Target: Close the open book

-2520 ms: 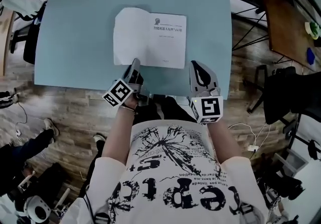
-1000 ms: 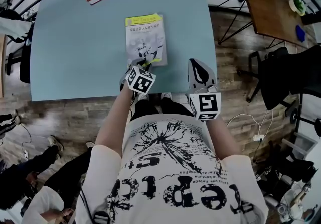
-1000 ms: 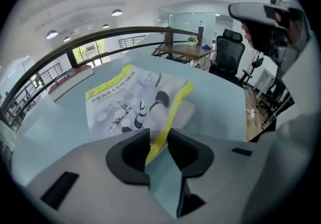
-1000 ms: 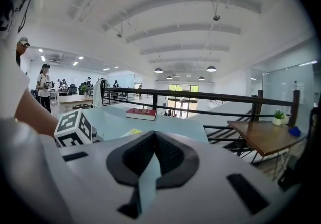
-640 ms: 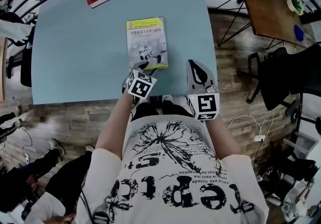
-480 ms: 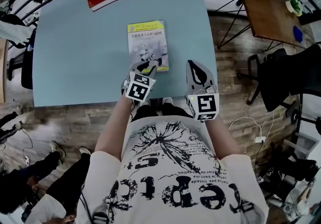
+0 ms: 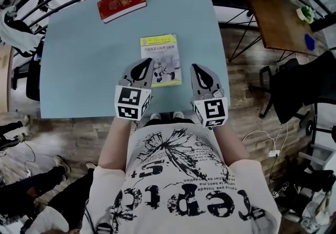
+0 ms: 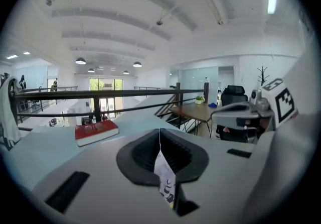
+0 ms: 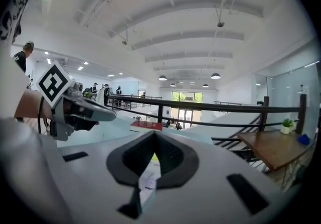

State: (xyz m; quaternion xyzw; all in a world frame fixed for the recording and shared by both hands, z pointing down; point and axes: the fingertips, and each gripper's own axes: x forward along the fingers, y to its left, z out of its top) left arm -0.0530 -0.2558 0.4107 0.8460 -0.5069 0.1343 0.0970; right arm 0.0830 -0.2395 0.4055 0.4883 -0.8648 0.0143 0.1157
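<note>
Book lying closed near the desk's front edge, closing apparently done; my left gripper and right gripper hover with jaws together, empty; next, I simply back away.

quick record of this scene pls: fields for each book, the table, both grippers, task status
book: closed, cover up, flat on the table, near its front edge
red book: closed, at the table's far edge, apart from the other book
table: light blue, holds only the two books
left gripper: jaws shut, holding nothing, off the table
right gripper: jaws shut, holding nothing, off the table
task status: looks done, no book lies open
</note>
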